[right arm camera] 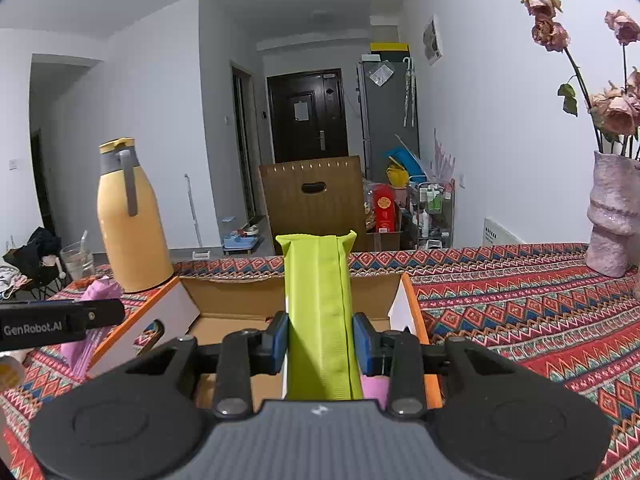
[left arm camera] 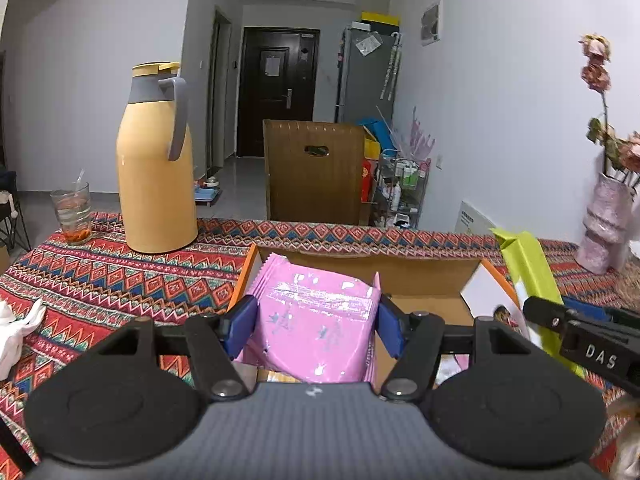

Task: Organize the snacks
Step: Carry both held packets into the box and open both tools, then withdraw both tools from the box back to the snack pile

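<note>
Pink snack packets (left arm camera: 316, 320), a small stack of them, sit clamped between the blue pads of the left tool (left arm camera: 316, 328), held above the open cardboard box (left arm camera: 420, 276) with orange edges that stands on the counter (left arm camera: 120, 276). Just to the right, a long lime-green snack packet (right arm camera: 320, 320) is pinched edge-on by the right tool (right arm camera: 320, 342), whose pads press both its sides; it stands tilted up over the same box (right arm camera: 240, 292), and more pink shows inside the box beneath it. The two tools are close side by side, each showing at the edge of the other's view. The counter wears a red, zigzag-patterned cloth. Behind the box to the left stands a tall yellow thermos jug (left arm camera: 154, 160) with a grey handle, and beside it a glass (left arm camera: 74, 212) with liquid and something orange at the bottom. A crumpled white tissue (left arm camera: 18, 328) lies at the left edge. At the far right is a pink vase (right arm camera: 612, 216) of dried roses. Beyond the counter a brown chair back (left arm camera: 316, 168) faces the box.
</note>
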`<state>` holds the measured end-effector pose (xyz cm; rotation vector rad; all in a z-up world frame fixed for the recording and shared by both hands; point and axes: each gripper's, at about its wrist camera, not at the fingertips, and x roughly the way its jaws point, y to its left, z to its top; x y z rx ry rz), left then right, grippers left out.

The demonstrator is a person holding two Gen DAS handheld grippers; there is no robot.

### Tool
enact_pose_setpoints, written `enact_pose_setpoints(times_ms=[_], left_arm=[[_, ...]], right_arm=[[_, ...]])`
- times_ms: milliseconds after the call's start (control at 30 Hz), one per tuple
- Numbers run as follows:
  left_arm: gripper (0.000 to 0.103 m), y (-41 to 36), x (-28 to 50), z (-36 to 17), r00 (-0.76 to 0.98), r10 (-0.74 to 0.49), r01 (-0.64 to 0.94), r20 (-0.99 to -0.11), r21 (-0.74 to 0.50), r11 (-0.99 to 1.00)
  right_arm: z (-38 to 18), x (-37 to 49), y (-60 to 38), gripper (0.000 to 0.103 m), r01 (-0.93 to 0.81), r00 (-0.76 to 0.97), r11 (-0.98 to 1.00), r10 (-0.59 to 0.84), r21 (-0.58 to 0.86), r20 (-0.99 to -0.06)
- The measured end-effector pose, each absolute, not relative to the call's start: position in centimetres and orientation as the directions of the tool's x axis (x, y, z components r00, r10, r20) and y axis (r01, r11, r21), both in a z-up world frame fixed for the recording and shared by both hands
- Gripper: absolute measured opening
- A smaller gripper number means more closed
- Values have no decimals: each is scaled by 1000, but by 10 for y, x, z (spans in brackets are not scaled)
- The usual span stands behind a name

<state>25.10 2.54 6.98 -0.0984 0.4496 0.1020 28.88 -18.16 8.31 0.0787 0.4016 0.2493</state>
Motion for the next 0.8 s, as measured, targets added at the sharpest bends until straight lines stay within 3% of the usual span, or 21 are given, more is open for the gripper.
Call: enact_pose_setpoints(times_ms=[600, 667, 700, 767, 800], left_arm=[[66, 35, 294, 28, 860, 67, -138, -506, -104, 985], [70, 34, 291, 30, 867, 58, -128, -495, -109, 986], [79, 33, 289, 31, 871, 59, -128, -488, -110, 986], [89, 33, 285, 33, 881, 65, -132, -469, -111, 985], [92, 33, 283, 34, 884, 65, -132, -464, -112, 985]], right_arm=[[36, 333, -175, 33, -174, 856, 975, 219, 138, -469], [36, 334, -174, 34, -177, 852, 974, 224, 142, -473], [36, 333, -174, 34, -173, 854, 974, 221, 143, -471], [36, 332, -175, 48, -170, 855, 974, 221, 148, -469], [36, 331, -176, 62, -166, 859, 974, 219, 153, -463]])
